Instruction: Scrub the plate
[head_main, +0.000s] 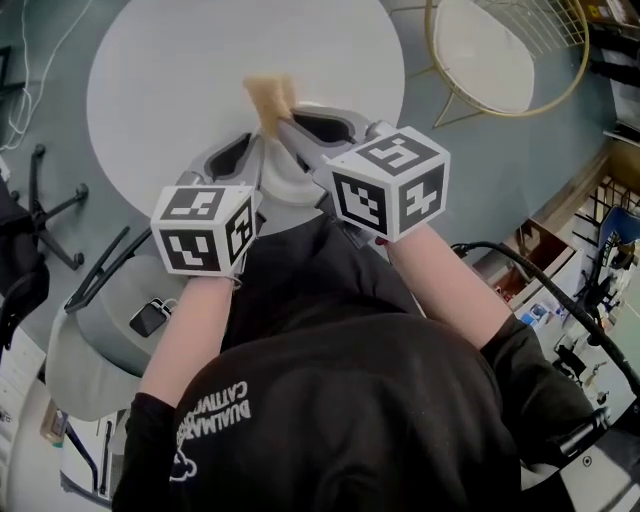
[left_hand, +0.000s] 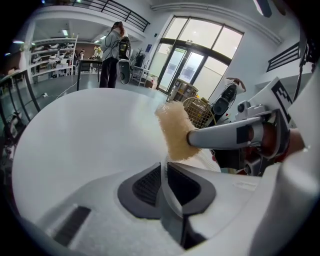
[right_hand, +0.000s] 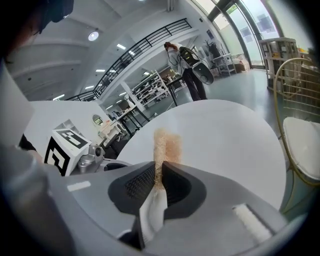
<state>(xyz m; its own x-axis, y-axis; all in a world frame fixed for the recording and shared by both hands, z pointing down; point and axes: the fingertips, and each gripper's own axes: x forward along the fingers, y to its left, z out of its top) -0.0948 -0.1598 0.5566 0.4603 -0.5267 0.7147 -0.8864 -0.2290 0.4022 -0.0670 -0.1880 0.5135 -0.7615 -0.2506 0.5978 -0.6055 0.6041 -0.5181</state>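
Left claw (left_hand: 165, 172): clenched on a thin white edge that stands upright between its pads, read as the rim of the plate (left_hand: 171, 195). The plate is thus held off the counter (head_main: 180, 70), over its near edge, between the two claws.

Right claw (right_hand: 159, 175): clenched on a tan fibrous scrubber (right_hand: 165, 142), which sticks out past the pads toward the far side. In the left gripper view the scrubber sits just beyond the left claw's tips, close above the plate; contact cannot be confirmed.

Counter: round and white. A gold wire chair (head_main: 505, 55) stands to its far right.
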